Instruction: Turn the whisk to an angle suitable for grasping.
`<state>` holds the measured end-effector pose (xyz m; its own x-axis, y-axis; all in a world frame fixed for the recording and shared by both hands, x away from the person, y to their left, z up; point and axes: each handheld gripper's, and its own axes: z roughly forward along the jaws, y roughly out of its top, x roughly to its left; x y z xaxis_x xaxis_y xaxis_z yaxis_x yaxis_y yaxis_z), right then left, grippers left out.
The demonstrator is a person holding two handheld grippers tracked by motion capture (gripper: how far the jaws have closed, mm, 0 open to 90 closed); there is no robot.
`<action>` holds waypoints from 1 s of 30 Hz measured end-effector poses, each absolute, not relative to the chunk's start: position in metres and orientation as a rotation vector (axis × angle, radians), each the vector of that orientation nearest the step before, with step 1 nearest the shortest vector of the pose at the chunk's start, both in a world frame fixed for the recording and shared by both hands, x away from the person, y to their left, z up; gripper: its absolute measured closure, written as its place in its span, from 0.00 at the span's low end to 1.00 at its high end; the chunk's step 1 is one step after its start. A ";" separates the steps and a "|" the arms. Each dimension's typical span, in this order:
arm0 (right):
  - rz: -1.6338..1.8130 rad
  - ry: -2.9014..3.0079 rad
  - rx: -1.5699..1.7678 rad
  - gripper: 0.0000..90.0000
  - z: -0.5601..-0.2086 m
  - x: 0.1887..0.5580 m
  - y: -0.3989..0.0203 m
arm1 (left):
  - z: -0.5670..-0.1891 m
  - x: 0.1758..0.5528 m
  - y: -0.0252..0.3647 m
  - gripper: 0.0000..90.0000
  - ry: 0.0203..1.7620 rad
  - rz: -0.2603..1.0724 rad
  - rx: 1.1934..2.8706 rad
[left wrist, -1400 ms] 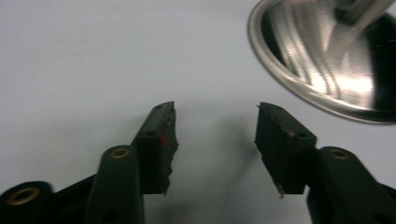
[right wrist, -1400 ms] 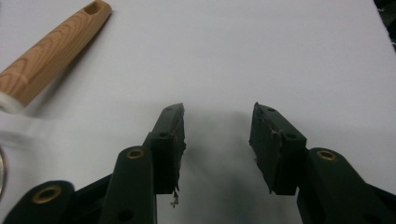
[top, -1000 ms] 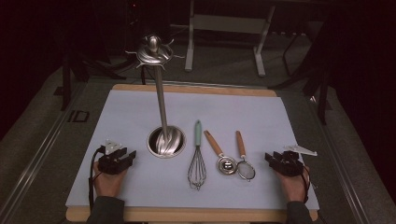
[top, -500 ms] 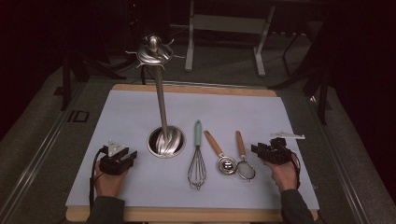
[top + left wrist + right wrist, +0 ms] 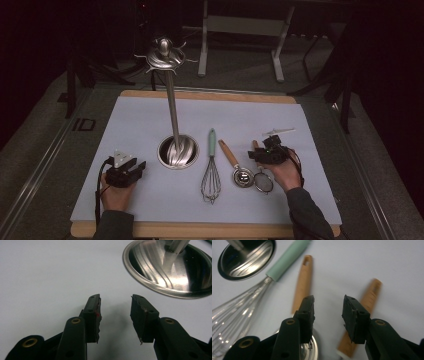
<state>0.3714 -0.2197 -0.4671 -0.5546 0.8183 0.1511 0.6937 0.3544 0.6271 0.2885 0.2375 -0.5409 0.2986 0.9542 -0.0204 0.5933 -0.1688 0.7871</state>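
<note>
Now the right gripper (image 5: pixel 268 151), jaws apart and empty, hovers right of centre in the high view above the small strainer (image 5: pixel 262 180), whose wooden handle (image 5: pixel 362 315) lies under it. Closing off-centre could nudge the neighbouring measuring spoon (image 5: pixel 242 175). The left gripper (image 5: pixel 115 315) gapes, holding nothing.

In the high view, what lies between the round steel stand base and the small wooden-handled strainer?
In the high view, between the round steel stand base and small wooden-handled strainer lie the mint-handled wire whisk and wooden-handled steel measuring spoon.
</note>
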 end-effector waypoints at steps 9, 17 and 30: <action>0.959 2.529 1.336 0.67 -0.466 0.389 -0.175 | -0.541 0.288 0.236 0.67 1.372 0.662 1.869; 0.974 2.586 1.371 0.67 -0.474 0.403 -0.143 | -0.541 0.287 0.236 0.67 1.367 0.681 1.865; 0.931 2.675 1.418 0.68 -0.492 0.418 -0.107 | -0.540 0.285 0.237 0.66 1.368 0.687 1.847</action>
